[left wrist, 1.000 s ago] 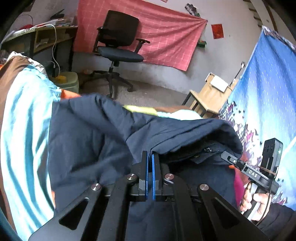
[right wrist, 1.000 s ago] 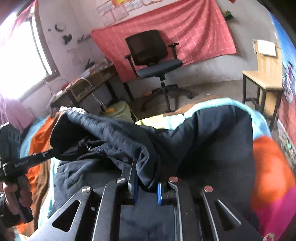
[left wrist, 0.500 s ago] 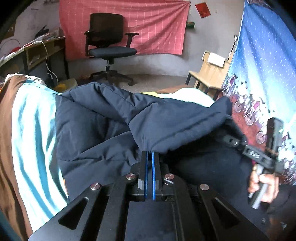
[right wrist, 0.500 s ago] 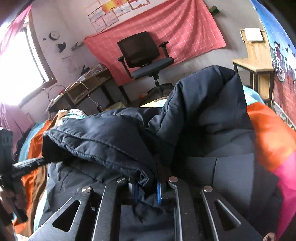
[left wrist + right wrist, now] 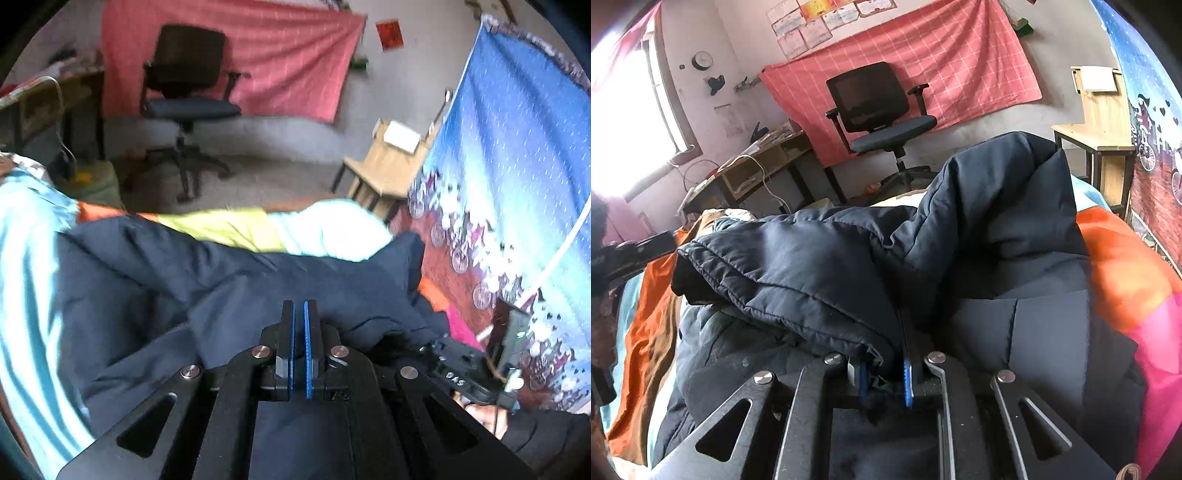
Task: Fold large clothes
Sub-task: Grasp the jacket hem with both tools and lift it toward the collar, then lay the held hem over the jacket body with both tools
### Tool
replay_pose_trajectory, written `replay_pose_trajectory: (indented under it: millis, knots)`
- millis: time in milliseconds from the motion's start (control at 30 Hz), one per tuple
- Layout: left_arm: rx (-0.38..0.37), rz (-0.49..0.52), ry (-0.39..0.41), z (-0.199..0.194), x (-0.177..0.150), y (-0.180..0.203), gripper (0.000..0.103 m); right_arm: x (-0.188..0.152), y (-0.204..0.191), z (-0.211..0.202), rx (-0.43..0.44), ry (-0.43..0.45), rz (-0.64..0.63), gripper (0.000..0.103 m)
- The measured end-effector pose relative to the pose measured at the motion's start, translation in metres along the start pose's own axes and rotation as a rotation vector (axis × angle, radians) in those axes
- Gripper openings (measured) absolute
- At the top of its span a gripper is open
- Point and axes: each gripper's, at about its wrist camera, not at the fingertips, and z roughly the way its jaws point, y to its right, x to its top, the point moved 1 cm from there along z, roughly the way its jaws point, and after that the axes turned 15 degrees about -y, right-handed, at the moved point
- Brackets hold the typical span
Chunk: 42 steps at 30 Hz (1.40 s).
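Observation:
A large dark navy padded jacket (image 5: 155, 288) lies spread on a bed with a colourful striped cover (image 5: 29, 258). My left gripper (image 5: 299, 310) has its blue pads nearly together above the jacket, and no cloth shows between them. My right gripper (image 5: 884, 373) is shut on a folded edge of the jacket (image 5: 798, 273), which bunches up over the fingers. The right gripper also shows at the right of the left wrist view (image 5: 465, 365), low beside the jacket. The left gripper's tool shows at the far left of the right wrist view (image 5: 631, 251).
A black office chair (image 5: 879, 110) stands before a red cloth on the far wall. A wooden desk (image 5: 753, 166) is at the left, a small wooden stand (image 5: 1100, 122) at the right. A blue patterned hanging (image 5: 517, 184) borders the bed's right side.
The left gripper has let go of the jacket fold and its part has dropped flat on the bed. The right gripper still holds its fold, and the jacket's far side has settled lower.

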Motion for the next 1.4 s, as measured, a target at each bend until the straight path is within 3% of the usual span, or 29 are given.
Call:
replay_pose_trajectory:
  millis: [100, 200, 333, 433, 533, 667, 733, 833, 933, 1167, 1400]
  knots:
    - [0.084, 0.013, -0.122, 0.039, 0.004, 0.000, 0.002, 0.002, -0.005, 0.000, -0.020, -0.014, -0.015, 0.013]
    - [0.161, 0.042, -0.139, 0.057, 0.001, 0.002, 0.002, 0.003, -0.012, -0.002, -0.046, -0.034, -0.041, 0.018]
    - [0.139, 0.016, -0.134, 0.063, -0.001, -0.010, 0.002, 0.004, -0.010, -0.023, -0.007, -0.061, -0.037, 0.024]
    - [0.121, -0.005, -0.128, 0.066, -0.006, -0.021, 0.002, 0.009, -0.009, -0.048, 0.008, -0.015, -0.034, 0.040]
    - [0.108, -0.011, -0.123, 0.065, -0.010, -0.024, 0.002, 0.031, -0.018, -0.061, 0.008, 0.037, -0.051, 0.042]
    - [0.110, 0.001, -0.128, 0.059, -0.012, -0.026, 0.002, 0.061, -0.035, -0.028, -0.003, -0.059, -0.072, 0.041]
    - [0.115, 0.014, -0.135, 0.059, -0.012, -0.024, 0.002, 0.070, -0.038, -0.005, 0.006, -0.099, -0.063, 0.026]
    - [0.110, 0.009, -0.155, 0.063, -0.008, -0.028, 0.002, 0.073, -0.042, 0.028, -0.047, -0.191, -0.094, 0.019]
    - [0.097, -0.006, -0.168, 0.072, -0.001, -0.034, 0.002, 0.070, -0.040, 0.048, -0.104, -0.230, -0.134, 0.015]
    - [0.123, 0.010, -0.188, 0.103, 0.018, -0.046, 0.002, 0.083, -0.017, 0.093, -0.166, -0.307, -0.125, 0.014]
    - [0.021, -0.056, -0.182, 0.125, 0.033, -0.081, 0.003, 0.094, 0.005, 0.130, -0.135, -0.331, -0.075, 0.013]
